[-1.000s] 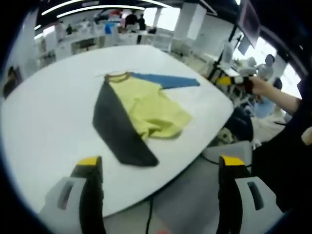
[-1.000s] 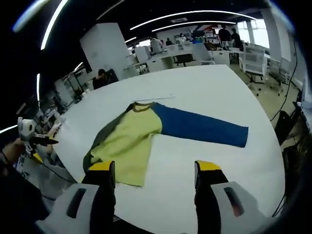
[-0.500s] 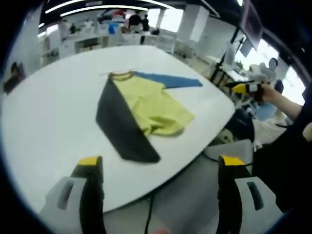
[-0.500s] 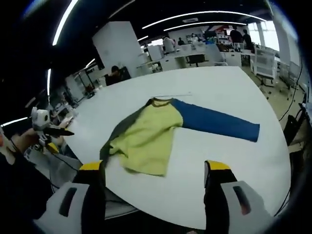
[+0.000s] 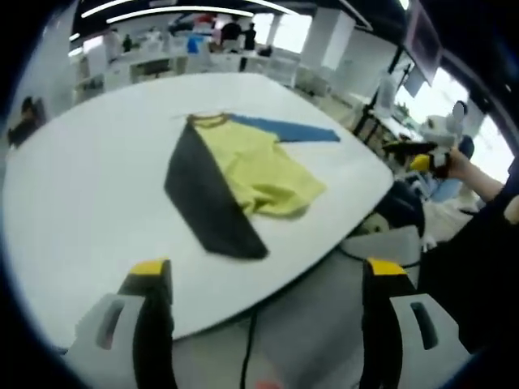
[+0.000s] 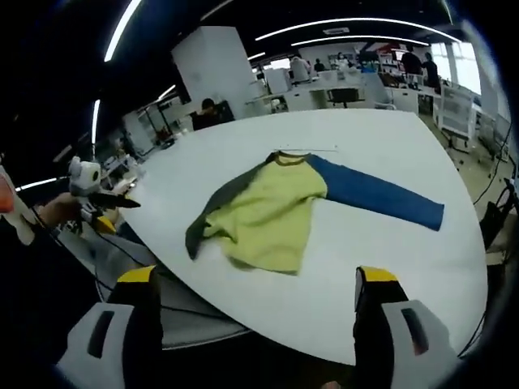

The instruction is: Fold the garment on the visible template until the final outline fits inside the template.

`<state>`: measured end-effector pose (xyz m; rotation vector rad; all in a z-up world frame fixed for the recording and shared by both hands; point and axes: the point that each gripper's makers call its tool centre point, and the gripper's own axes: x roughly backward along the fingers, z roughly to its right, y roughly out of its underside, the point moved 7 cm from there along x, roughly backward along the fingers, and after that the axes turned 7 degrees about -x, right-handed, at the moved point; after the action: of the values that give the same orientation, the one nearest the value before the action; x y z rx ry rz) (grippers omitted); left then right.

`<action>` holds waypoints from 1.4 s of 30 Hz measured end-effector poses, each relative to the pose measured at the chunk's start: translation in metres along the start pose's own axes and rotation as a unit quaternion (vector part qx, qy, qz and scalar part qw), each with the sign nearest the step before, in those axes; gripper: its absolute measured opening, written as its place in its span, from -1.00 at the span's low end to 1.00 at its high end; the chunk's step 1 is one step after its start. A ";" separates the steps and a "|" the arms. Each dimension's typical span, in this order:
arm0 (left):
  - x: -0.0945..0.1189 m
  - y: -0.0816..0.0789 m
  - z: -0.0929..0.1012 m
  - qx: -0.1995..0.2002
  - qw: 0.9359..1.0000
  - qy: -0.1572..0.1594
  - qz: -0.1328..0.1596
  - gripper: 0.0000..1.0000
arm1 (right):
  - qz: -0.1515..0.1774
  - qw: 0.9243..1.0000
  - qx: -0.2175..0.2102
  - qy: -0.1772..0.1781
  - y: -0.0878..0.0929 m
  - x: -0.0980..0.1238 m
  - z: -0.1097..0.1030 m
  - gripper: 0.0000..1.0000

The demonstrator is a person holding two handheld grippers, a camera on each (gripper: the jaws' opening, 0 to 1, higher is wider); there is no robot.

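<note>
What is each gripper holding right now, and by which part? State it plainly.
Nothing is held. The left gripper and right gripper both stand open and empty, off the edge of the white table. The garment lies on it, untouched.

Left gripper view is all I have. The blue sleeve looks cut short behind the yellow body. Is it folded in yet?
Observer: No. In the right gripper view the blue sleeve lies straight out, flat on the table, not folded.
Operator: Right claw holding anything?
Observer: No. The right claw is open, with nothing between its jaws, held back from the garment.
</note>
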<state>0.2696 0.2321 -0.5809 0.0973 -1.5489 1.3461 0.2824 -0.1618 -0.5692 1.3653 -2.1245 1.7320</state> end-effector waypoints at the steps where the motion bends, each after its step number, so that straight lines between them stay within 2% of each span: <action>1: 0.000 0.001 0.000 0.000 1.000 0.000 -0.001 0.88 | 0.000 1.000 0.001 -0.002 0.001 0.000 -0.001 0.99; 12: 0.005 -0.004 0.000 -0.004 1.000 -0.006 0.002 0.89 | 0.002 1.000 0.003 0.003 -0.001 -0.003 0.006 0.99; 26: -0.006 -0.004 -0.002 -0.007 1.000 -0.004 -0.003 0.88 | -0.001 1.000 -0.006 0.011 0.002 -0.004 0.010 0.99; 33: -0.020 0.001 -0.002 -0.012 1.000 -0.001 0.000 0.72 | -0.005 1.000 -0.012 0.018 0.005 -0.001 0.012 0.99; 39: -0.034 0.006 0.001 -0.026 1.000 0.000 -0.016 0.63 | -0.007 1.000 -0.016 0.025 0.007 0.003 0.013 0.99; 42: -0.040 0.008 0.001 -0.032 0.999 -0.003 -0.017 0.51 | -0.009 0.999 -0.017 0.027 0.008 0.003 0.014 0.99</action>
<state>0.2821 0.2131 -0.6145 0.0868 -1.5867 1.2689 0.2816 -0.1755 -0.5782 1.3083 -2.0969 1.6993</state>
